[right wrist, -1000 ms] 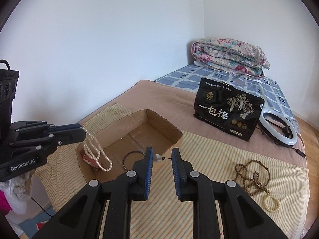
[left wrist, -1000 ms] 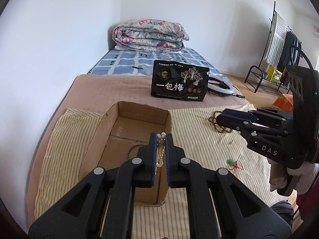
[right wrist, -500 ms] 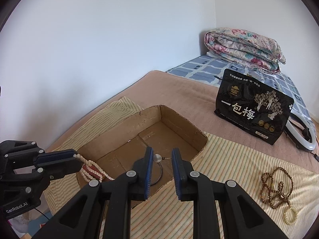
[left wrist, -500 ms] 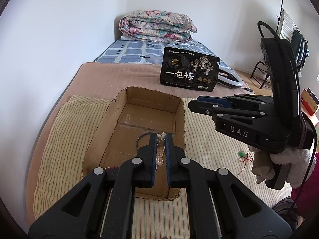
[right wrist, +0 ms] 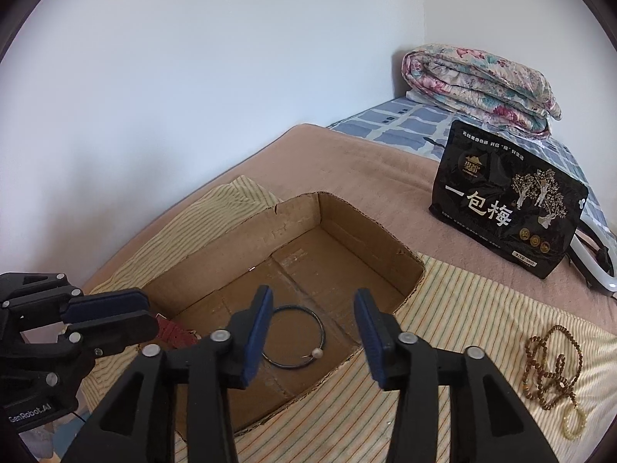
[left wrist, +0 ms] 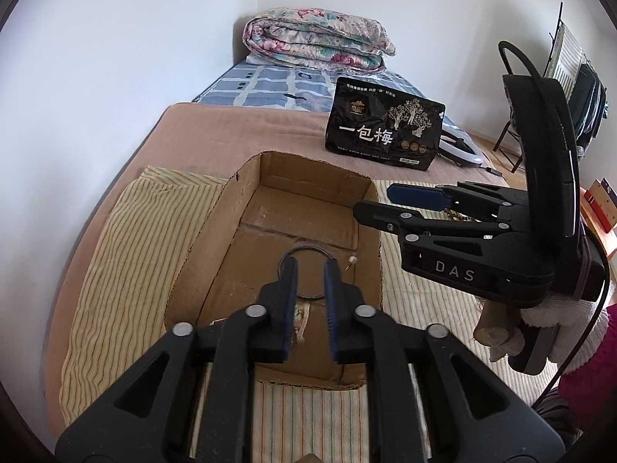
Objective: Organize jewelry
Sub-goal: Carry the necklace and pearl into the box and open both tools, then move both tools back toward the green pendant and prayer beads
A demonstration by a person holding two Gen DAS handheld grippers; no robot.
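A bed (left wrist: 216, 131) covered with a brown blanket carried a striped cloth (right wrist: 455, 332), and on that cloth sat an open cardboard box (right wrist: 231, 254). Behind it stood a black snack bag (right wrist: 505, 200), with a folded floral quilt (left wrist: 316, 42) further back against the wall. The left gripper (left wrist: 310, 270) pointed down into the box, its jaws opening with nothing pinched between them; a pale bead necklace (left wrist: 300, 322) lay on the box floor just below them. The right gripper (right wrist: 310, 308) hovered over the box too, its jaws opening and empty. A dark ring bangle with one pearl (right wrist: 295, 337) lay flat on the box floor beneath it, beside a red item (right wrist: 173, 333) partly hidden by the left gripper. A brown bead strand (right wrist: 551, 366) lay on the striped cloth, well apart from the box.
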